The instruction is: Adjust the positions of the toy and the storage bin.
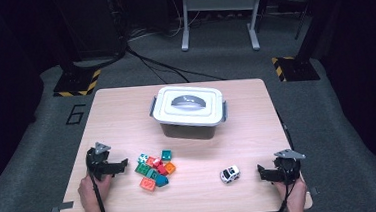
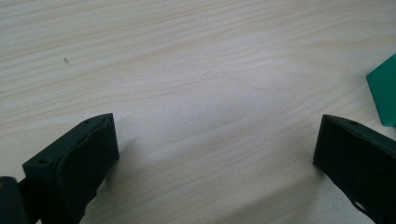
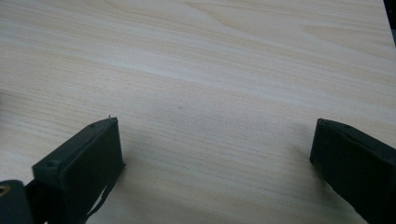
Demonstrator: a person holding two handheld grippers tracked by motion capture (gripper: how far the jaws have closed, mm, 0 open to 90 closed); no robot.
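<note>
Nothing packed yet.
My left gripper (image 1: 122,165) and right gripper (image 1: 262,171) rest open-fingered and empty; blocks (image 1: 155,170), toy car (image 1: 229,174) loose, box (image 1: 189,111) lidded.

Overhead light falls bright on the tabletop (image 1: 126,110) while the room around stays dark. Soft shadows trail each gripper's fingers (image 2: 74,163); close views slightly blurry.

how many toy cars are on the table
1. The small white plastic toy car stands on the pale wooden table near its front edge, between the pile of coloured plastic building blocks and the right tongs. The lidded grey plastic box could hide more.
</note>
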